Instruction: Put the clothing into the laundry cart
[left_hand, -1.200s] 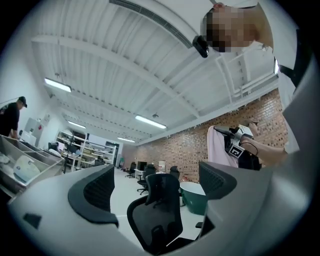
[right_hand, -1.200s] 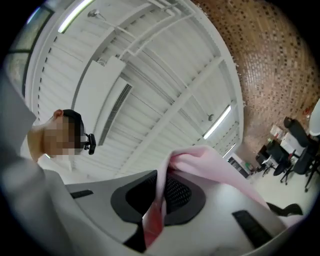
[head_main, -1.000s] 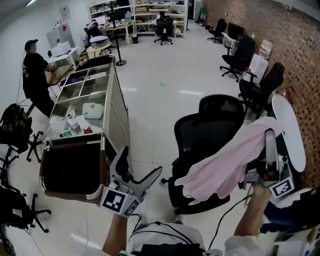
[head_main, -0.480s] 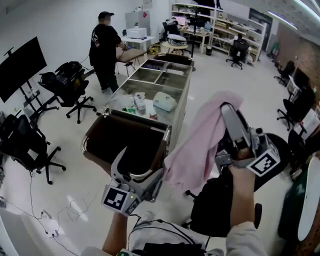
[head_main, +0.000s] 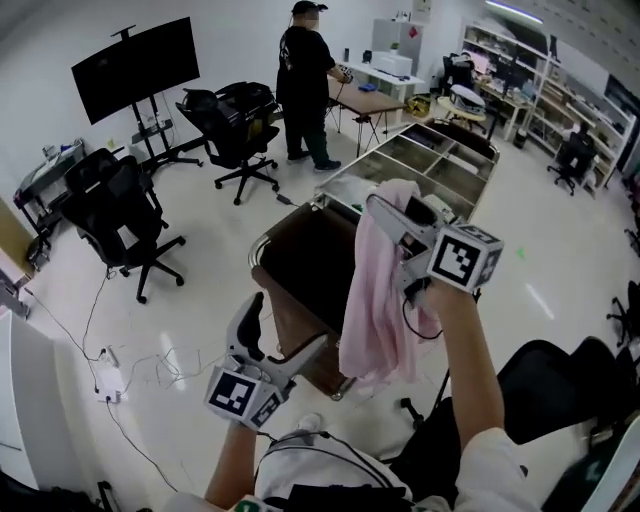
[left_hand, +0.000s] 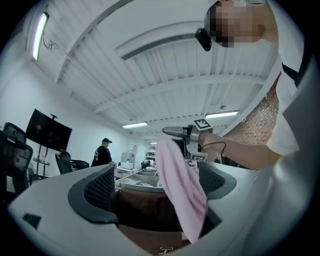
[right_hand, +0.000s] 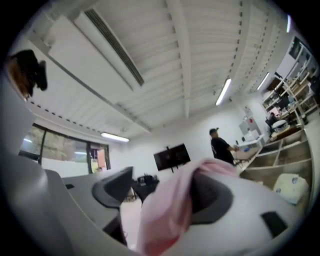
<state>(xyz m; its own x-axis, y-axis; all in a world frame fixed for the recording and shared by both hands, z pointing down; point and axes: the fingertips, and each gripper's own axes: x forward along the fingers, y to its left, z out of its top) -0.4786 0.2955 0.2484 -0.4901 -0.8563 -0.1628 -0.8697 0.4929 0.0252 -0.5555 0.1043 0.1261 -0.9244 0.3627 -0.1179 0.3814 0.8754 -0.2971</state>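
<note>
A pink garment (head_main: 375, 290) hangs from my raised right gripper (head_main: 385, 220), over the near right corner of the brown laundry cart (head_main: 300, 265). The right gripper's jaws are opening. In the right gripper view the garment (right_hand: 165, 210) drapes over one finger (right_hand: 215, 197), and the other finger stands apart from it. My left gripper (head_main: 285, 322) is held low in front of the cart, open with nothing in it. In the left gripper view, the garment (left_hand: 180, 185) dangles from the right gripper (left_hand: 182, 132) in front of the cart (left_hand: 140, 210).
A long steel table (head_main: 430, 160) with compartments stands right behind the cart. A person (head_main: 305, 80) stands at a desk farther back. Black office chairs (head_main: 120, 215) and a screen on a stand (head_main: 135, 65) are at the left; another chair (head_main: 560, 390) is at my right. Cables (head_main: 130, 370) lie on the floor.
My right gripper has carried the pink garment from the black chair to above the cart, and its jaws have parted. The left gripper has kept its place, open.
</note>
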